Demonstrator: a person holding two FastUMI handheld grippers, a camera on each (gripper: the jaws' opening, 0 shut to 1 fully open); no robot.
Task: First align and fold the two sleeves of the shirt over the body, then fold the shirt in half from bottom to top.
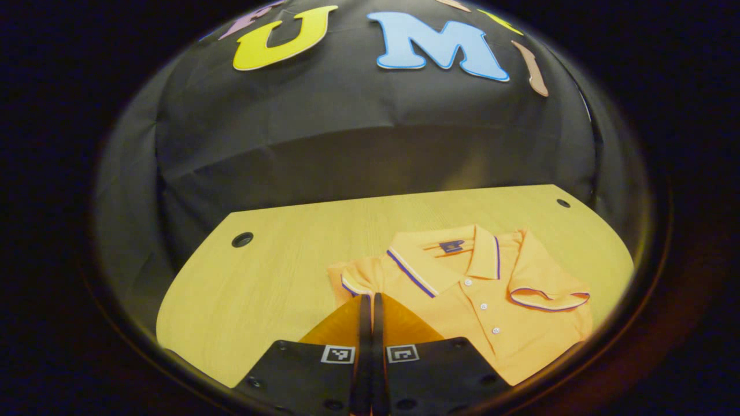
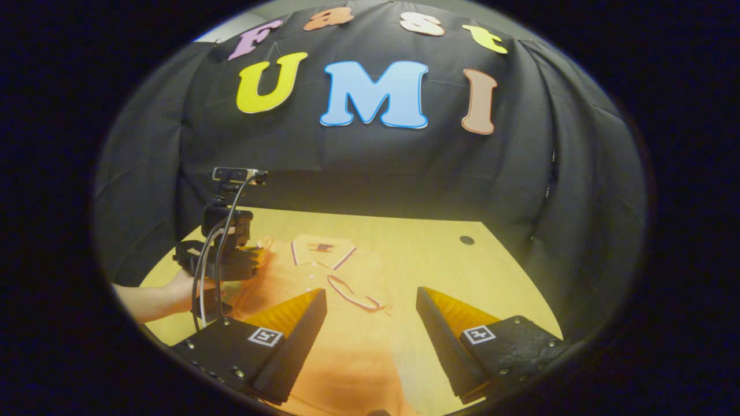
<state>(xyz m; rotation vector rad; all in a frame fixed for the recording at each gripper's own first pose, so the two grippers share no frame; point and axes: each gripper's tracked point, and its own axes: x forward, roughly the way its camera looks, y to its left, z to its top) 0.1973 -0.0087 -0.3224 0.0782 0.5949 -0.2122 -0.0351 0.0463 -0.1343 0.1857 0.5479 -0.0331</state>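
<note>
Left gripper view, item one: we log an orange polo shirt (image 1: pixel 491 294) lying flat on the wooden desk (image 1: pixel 277 260), collar toward the far edge, buttons and placket facing up. Its collar (image 1: pixel 457 254) carries dark striped trim and a small dark label inside the neck. One sleeve (image 1: pixel 546 286) is already folded over the body, its trimmed cuff lying across the chest. The other sleeve (image 1: pixel 350 283) sits just ahead of the left gripper (image 1: pixel 372 297), whose fingers are pressed together with no gap between them; their tips meet at that sleeve's cuff, and we cannot tell whether cloth is pinched between them. Two round cable holes sit near the desk's far corners (image 1: pixel 243 239).

Right gripper view, item two: we log the right gripper (image 2: pixel 370 292) with its fingers spread wide apart and nothing between them, hanging over the shirt's lower part near the desk's near edge. Shirt (image 2: pixel 324 289) runs away from us toward the far edge, the folded sleeve (image 2: pixel 352 296) lying on its body. Farther off, at the shirt's far-left shoulder, we note the left gripper (image 2: pixel 254 249) held in a person's hand (image 2: pixel 193 286), with cables looping down from it and a small camera on top. Desk (image 2: pixel 491 277) shows bare wood beside the shirt.
</note>
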